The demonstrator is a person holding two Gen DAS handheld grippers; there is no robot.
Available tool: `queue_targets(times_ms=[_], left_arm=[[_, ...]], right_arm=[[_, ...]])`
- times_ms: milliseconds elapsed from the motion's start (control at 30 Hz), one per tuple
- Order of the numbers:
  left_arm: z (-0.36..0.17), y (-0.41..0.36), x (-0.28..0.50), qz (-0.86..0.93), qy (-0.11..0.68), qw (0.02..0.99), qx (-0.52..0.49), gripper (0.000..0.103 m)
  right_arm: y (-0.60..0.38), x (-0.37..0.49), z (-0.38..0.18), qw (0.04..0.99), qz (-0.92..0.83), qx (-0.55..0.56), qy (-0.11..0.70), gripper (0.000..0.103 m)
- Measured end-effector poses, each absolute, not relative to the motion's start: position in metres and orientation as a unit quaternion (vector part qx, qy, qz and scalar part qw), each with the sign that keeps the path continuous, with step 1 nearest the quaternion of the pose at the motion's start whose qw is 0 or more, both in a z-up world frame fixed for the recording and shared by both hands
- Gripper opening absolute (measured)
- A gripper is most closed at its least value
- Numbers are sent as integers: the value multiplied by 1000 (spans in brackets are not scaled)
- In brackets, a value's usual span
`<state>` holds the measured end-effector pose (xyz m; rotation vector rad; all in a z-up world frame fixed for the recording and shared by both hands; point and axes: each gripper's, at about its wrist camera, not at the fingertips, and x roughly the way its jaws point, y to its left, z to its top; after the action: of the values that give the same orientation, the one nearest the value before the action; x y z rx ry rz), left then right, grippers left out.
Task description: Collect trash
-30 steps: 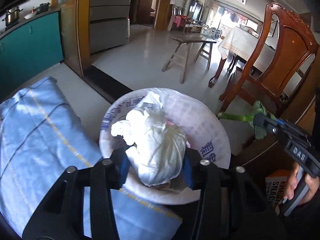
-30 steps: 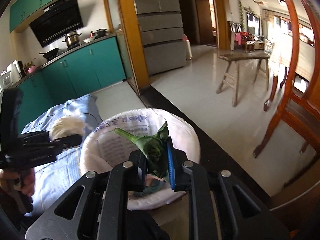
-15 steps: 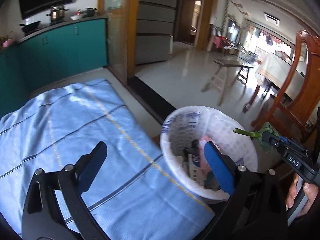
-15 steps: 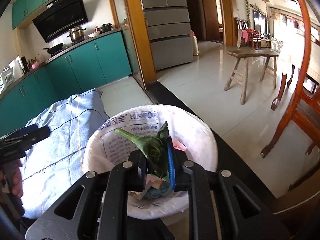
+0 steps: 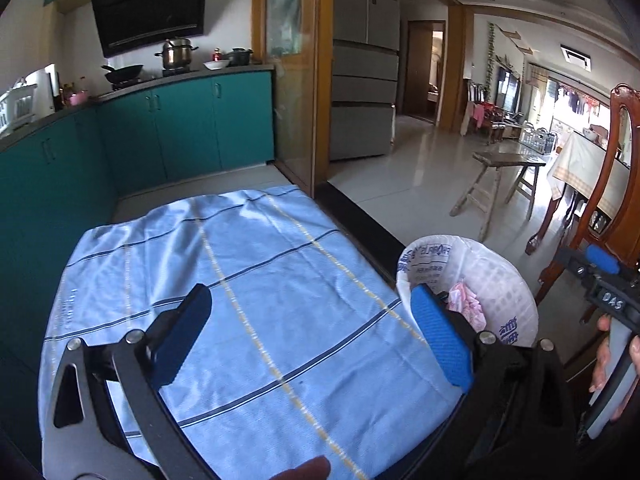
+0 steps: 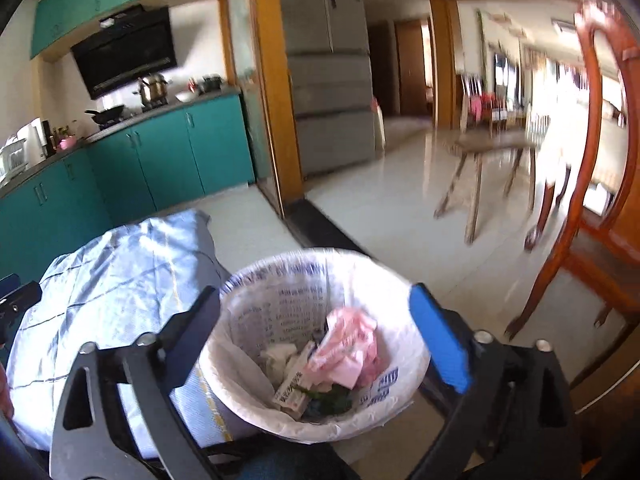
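Note:
A trash bin lined with a white printed bag stands on the floor beside the table; it also shows in the left wrist view. Inside lie pink wrappers, a small carton, white paper and a green leaf. My right gripper is open and empty, directly above the bin. My left gripper is open and empty above the blue checked tablecloth. The right gripper also appears at the right edge of the left wrist view.
Teal kitchen cabinets with pots stand behind the table. A grey fridge is past the doorway. A wooden chair stands right of the bin, a wooden stool and a covered dining table further off.
My left gripper let go of the white paper wad into the bin and pulled back left over the tablecloth. My right gripper opened and dropped the green leaf into the bin.

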<state>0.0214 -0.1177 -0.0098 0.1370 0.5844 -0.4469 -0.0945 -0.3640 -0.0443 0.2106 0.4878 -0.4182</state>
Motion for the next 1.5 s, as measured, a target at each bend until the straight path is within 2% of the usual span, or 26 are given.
queue_targets(times_ms=[167, 433, 667, 1000, 1500], left_arm=[[6, -85, -2, -195, 264, 943, 61, 100], [34, -26, -46, -155, 232, 959, 48, 100], [48, 9, -69, -139, 208, 968, 32, 100], [55, 29, -82, -135, 197, 971, 13, 100], [59, 31, -94, -133, 184, 973, 41, 100]], right_arm=[[-316, -106, -13, 961, -190, 46, 198, 100], [-256, -110, 13, 970, -149, 14, 193, 100], [-224, -132, 37, 984, -90, 19, 152, 100], [-206, -144, 49, 981, -132, -11, 142, 100], [-195, -141, 46, 978, -139, -26, 152, 100]])
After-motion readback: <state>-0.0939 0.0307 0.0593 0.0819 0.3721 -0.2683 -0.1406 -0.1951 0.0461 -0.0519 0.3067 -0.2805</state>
